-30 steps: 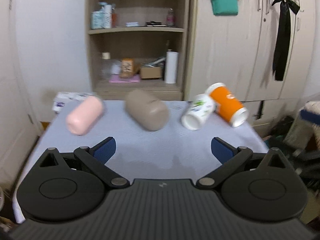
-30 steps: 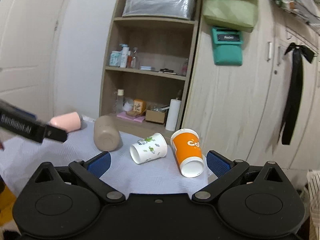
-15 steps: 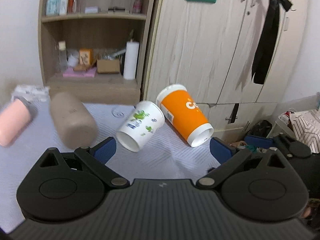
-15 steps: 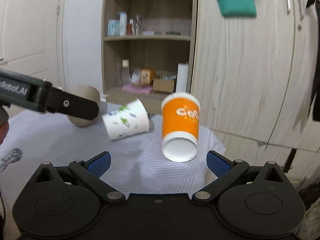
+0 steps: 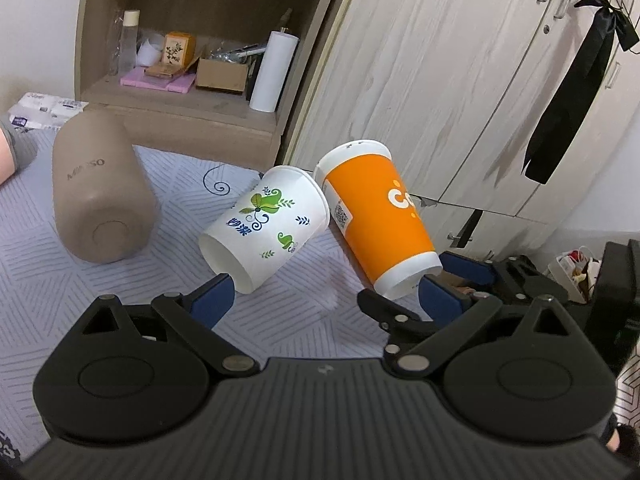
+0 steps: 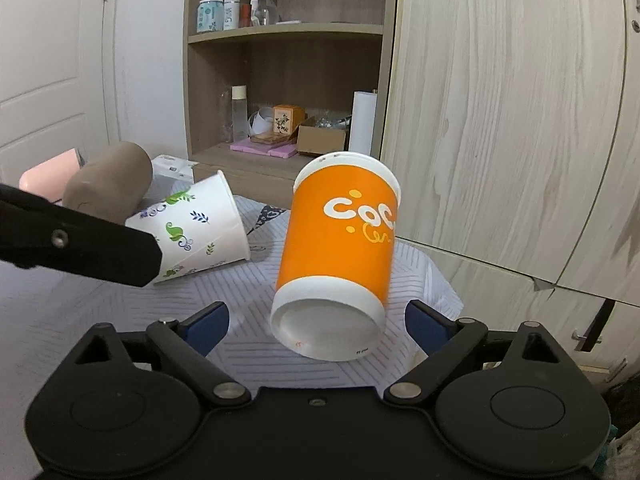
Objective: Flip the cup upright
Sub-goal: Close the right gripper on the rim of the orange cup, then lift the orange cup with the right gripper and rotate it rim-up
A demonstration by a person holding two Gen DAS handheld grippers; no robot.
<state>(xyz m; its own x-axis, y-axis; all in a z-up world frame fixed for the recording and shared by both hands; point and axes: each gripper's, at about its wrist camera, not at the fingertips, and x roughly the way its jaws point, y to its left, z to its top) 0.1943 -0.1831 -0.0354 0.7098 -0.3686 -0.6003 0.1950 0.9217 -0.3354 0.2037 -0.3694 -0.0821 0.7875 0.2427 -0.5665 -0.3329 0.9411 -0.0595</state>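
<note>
An orange paper cup [image 6: 340,240] lies on its side on the white patterned tablecloth [image 6: 240,340], base toward me; it also shows in the left wrist view [image 5: 376,216]. A white cup with green leaf print [image 5: 264,224] lies on its side beside it, also in the right wrist view [image 6: 196,228]. My right gripper [image 6: 316,324] is open, its blue pads on either side of the orange cup's base, apart from it. My left gripper [image 5: 324,300] is open just in front of the white cup.
A taupe tumbler [image 5: 96,188] and a pink cup [image 6: 48,174] lie on their sides further left. A shelf unit [image 6: 280,80] and wooden wardrobe [image 6: 500,120] stand behind the table. The table's right edge [image 6: 444,280] is close to the orange cup.
Both grippers have moved closer to the cups. The right gripper now brackets the orange cup's base; the left view has swung right and nearer the white cup.
</note>
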